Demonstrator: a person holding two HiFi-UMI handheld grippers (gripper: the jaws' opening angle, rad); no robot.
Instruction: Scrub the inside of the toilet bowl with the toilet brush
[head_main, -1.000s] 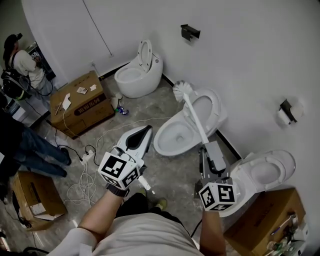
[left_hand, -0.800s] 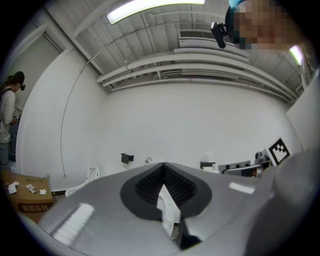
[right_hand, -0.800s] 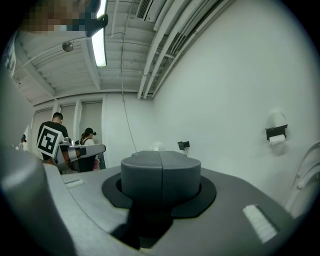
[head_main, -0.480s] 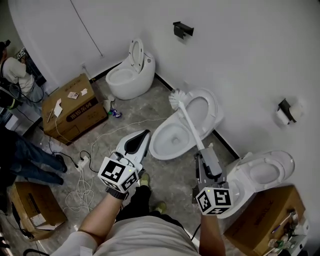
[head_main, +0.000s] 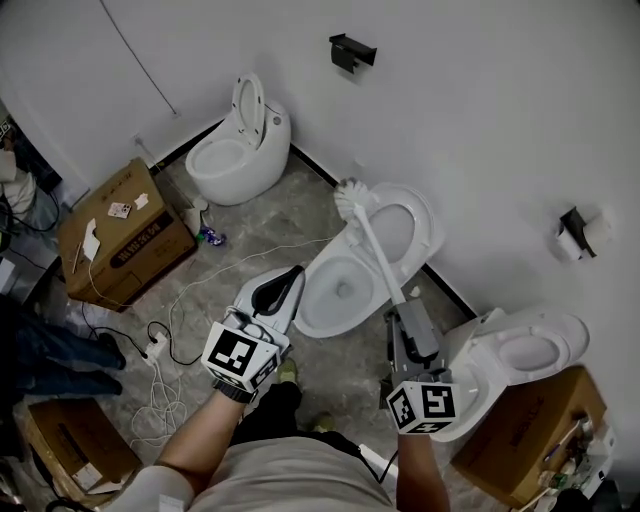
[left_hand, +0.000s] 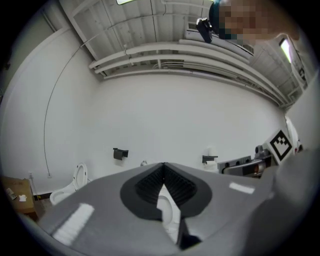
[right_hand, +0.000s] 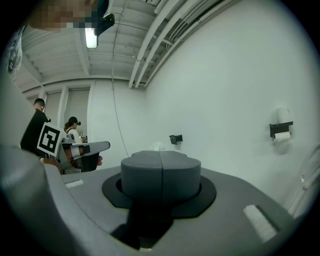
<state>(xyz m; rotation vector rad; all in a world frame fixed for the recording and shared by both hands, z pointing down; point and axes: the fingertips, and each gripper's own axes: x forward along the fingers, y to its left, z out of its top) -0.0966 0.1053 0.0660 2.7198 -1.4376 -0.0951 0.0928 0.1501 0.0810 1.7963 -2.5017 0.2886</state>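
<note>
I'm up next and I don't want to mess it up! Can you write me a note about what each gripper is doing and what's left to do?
Left gripper: shut and empty, hovering beside the middle toilet bowl.
Right gripper: shut on the toilet brush, which points up and away from the person.
Bristle head: in the air by the edge of the raised seat, not inside the bowl.
Done: the brush is in hand.
Left: lower the bristle head into the bowl and scrub the inside. Whether any scrubbing has already happened cannot be told.
</note>
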